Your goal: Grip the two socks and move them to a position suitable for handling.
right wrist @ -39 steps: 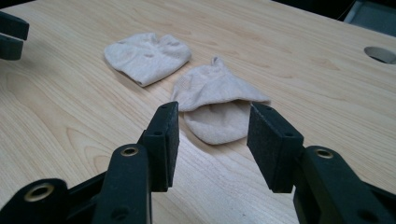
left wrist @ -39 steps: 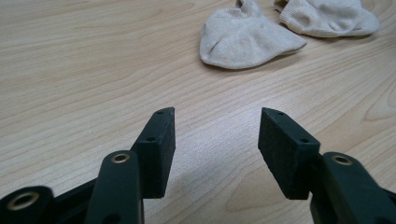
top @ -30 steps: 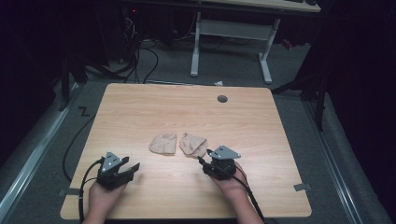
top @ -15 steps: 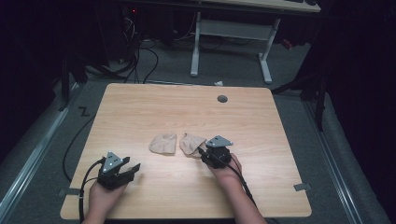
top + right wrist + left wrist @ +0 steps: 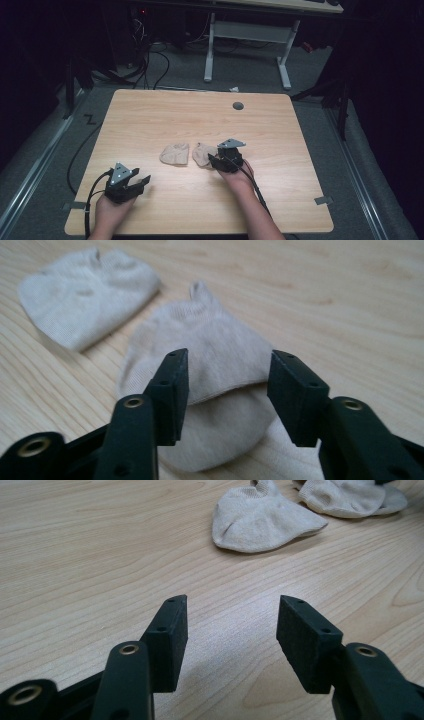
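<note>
R tool (image 5: 227, 390) spread, jaws astride sock (image 5: 210, 355) | L tool (image 5: 230, 635) spread, over bare table (image 5: 75, 555)

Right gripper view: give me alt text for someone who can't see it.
The right gripper, jaws open, is poised over a beige ankle sock lying on the wooden table, the sock showing between the jaws. A second beige sock lies farther off at upper left, blurred.

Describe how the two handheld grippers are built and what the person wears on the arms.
Both the left gripper and right gripper are black, each topped by a grey three-cornered plate, trailing a black cable. Their jaws end in blocky textured pads with small holes. Forearms show no sleeves.
</note>
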`<state>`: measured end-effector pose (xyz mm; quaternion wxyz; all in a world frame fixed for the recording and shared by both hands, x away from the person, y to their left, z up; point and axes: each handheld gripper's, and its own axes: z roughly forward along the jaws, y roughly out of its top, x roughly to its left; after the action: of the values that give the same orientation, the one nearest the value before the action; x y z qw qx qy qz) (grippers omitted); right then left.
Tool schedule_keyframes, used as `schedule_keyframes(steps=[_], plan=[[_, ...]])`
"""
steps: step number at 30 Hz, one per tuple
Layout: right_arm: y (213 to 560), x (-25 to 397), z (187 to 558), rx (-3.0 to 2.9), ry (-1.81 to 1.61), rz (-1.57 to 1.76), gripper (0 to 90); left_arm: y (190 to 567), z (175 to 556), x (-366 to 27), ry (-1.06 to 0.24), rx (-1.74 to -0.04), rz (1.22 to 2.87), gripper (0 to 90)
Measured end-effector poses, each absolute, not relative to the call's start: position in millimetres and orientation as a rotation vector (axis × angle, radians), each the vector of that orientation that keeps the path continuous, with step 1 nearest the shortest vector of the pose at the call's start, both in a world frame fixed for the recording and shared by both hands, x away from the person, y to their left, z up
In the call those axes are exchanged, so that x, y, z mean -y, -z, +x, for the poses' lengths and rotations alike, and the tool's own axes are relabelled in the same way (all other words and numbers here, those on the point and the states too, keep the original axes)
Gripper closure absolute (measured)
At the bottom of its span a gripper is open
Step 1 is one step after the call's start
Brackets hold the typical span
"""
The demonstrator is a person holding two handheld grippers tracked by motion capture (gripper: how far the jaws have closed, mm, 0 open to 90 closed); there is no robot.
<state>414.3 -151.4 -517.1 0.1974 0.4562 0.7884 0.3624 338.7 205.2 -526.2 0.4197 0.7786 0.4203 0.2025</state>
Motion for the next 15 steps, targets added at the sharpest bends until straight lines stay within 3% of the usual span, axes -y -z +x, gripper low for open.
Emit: schedule_keyframes(steps=[4,5,6,9,15], plan=[[526.9,149.3,416.2,-2.263,-0.953,1.290,57.5,525.8,338.7,-205.6,-0.504,-1.055,1.945,46.8],[525.8,149.4,415.8,-2.273,-0.952,1.291,66.2,525.6,338.5,-205.7,-0.503,-1.054,1.949,46.8],[525.8,149.4,415.8,-2.273,-0.952,1.291,66.2,525.6,338.5,-205.7,-0.503,-1.054,1.949,46.7],[525.1,147.0,413.6,-2.302,-0.956,1.271,80.0,525.0,338.0,-205.8,-0.503,-1.052,1.950,46.7],[522.7,143.5,408.1,-2.308,-0.943,1.238,82.9,524.7,337.8,-205.9,-0.503,-1.050,1.948,46.8]])
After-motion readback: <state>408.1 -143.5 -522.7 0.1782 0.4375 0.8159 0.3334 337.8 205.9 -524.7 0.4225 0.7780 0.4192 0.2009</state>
